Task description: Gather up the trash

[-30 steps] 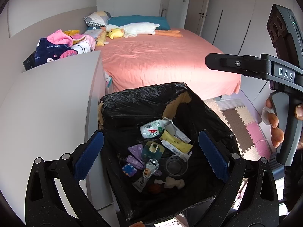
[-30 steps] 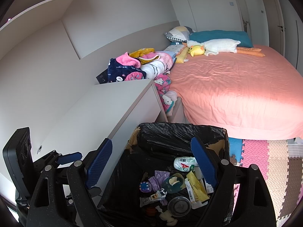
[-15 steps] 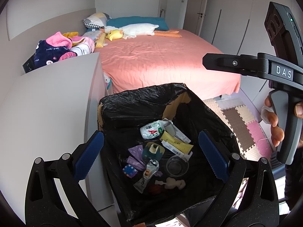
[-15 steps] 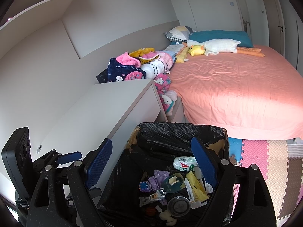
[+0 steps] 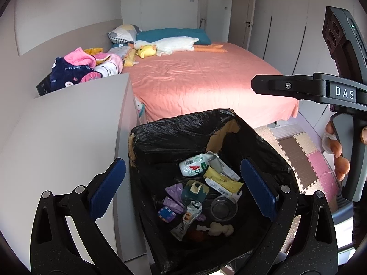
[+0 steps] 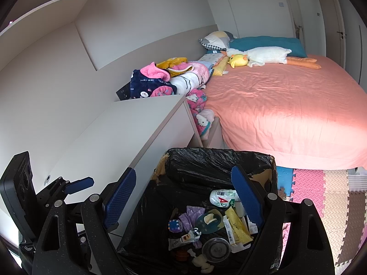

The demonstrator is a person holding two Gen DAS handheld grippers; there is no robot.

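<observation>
Grippers first: the left gripper hangs over the bin with its blue pads spread wide and nothing between them. The right gripper stands likewise, spread and empty (its handle, with a hand on it, shows at the right edge of the left view).

Trash lies below and ahead of both sets of tongs, at the bottom of the black-lined bin. Noted there: a white pouch with red lettering towards the far wall, a yellow packet beside it with its long axis running diagonally, a clear cup, purple wrappers and a small chequered cube. Contents sit loose, some overlapping.

Bin stands on the floor just beside a white cabinet and near the foot of the bed. No loose litter is visible on the cabinet top, bed or foam mat.

Judgement: collection looks largely done. Both grippers point down into the bin mouth from the near side, neither clearly nearer. Any further pick depends on finding trash outside these views.
</observation>
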